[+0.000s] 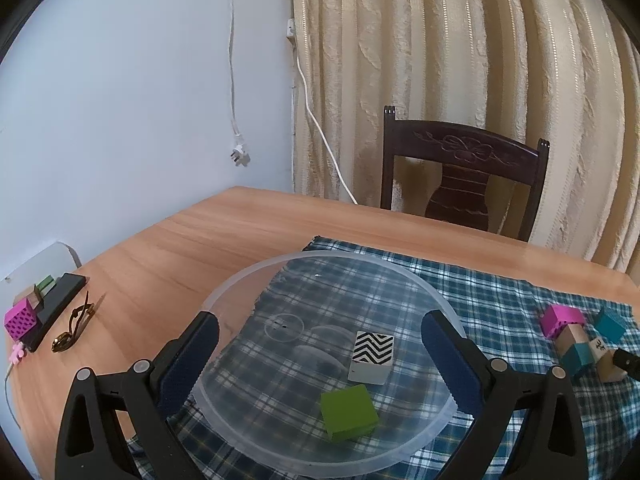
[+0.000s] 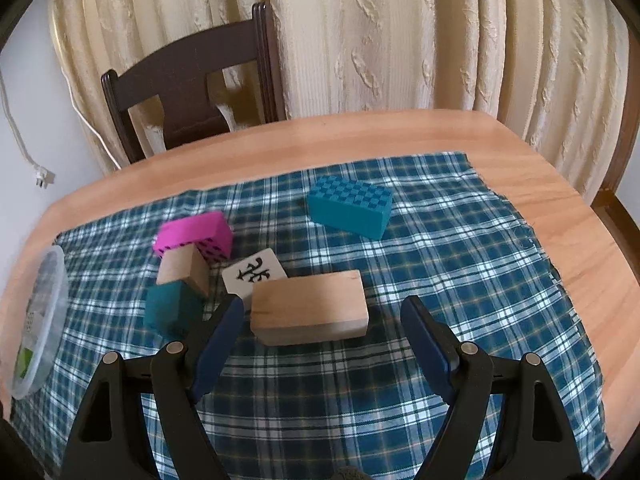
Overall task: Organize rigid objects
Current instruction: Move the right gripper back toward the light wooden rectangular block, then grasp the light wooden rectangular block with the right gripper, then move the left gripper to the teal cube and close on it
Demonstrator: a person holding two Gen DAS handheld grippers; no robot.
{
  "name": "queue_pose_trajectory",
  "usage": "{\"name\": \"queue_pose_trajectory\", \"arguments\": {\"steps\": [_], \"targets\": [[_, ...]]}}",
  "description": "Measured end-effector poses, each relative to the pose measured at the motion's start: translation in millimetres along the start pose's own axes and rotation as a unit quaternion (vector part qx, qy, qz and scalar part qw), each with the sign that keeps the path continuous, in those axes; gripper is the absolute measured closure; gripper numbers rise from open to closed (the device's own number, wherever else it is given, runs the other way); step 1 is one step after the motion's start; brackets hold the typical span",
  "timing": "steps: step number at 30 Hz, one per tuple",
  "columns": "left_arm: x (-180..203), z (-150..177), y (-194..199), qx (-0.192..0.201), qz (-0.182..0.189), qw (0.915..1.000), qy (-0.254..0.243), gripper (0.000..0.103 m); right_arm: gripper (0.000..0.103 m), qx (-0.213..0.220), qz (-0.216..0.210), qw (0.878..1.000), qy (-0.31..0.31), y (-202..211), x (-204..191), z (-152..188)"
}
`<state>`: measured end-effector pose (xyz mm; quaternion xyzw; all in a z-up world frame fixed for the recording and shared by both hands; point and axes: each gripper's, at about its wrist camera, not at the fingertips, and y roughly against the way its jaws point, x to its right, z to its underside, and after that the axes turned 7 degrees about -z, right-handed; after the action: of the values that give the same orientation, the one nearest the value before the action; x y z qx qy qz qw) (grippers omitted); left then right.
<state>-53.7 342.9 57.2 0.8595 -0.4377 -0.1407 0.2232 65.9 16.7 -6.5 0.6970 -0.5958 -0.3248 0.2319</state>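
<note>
- My right claw [image 2: 322, 320] is spread wide and holds nothing; the plain wooden block [image 2: 309, 306] lies between its fingers, and I judge this to be the one to pick up.
- To do it well, I would lower until both pads flank the block's short ends, keep my left finger clear of the white tile with the black mark [image 2: 253, 274] touching the block's far corner, then close squarely so it doesn't twist.
- My left claw [image 1: 320, 356] is also wide open and empty, hovering over the clear round tub [image 1: 248, 276], which already holds a green cube [image 1: 349, 412] and a zigzag-patterned block [image 1: 371, 356].
- The wooden block is a pale, smooth-faced rectangular brick, lying flat on the checked cloth [image 2: 440, 240] on the counter [image 2: 360, 132].
- Near it: a pink dotted block [image 2: 195, 234], a teal cube [image 2: 172, 312], and, well apart, a teal chequered brick [image 2: 350, 205].
</note>
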Motion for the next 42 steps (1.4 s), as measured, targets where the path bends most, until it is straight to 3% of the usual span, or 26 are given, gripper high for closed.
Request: {"name": "queue_pose_trajectory", "arguments": {"steps": [18, 25, 30, 37, 42], "targets": [[19.3, 7.1, 0.5, -0.013, 0.03, 0.9987, -0.039, 0.0, 0.022, -0.03, -0.012, 0.999, -0.001, -21.7, 5.5, 0.1], [31.0, 11.0, 5.0, -0.011, 0.043, 0.9972, -0.06, 0.0, 0.04, -0.026, -0.027, 0.999, 0.004, -20.4, 3.7, 0.2], [41.2, 13.7, 6.2, -0.018, 0.056, 0.9953, -0.076, 0.0, 0.04, -0.025, -0.024, 0.999, 0.005, -19.4, 2.3, 1.1], [64.0, 13.9, 13.8, -0.036, 0.096, 0.9892, -0.105, 0.0, 0.04, -0.014, -0.026, 1.0, -0.01, -10.0, 8.0, -1.8], [90.3, 13.5, 15.7, -0.068, 0.145, 0.9789, -0.127, 0.0, 0.04, -0.005, -0.025, 0.999, -0.029, -1.3, 14.6, -4.4]]}}
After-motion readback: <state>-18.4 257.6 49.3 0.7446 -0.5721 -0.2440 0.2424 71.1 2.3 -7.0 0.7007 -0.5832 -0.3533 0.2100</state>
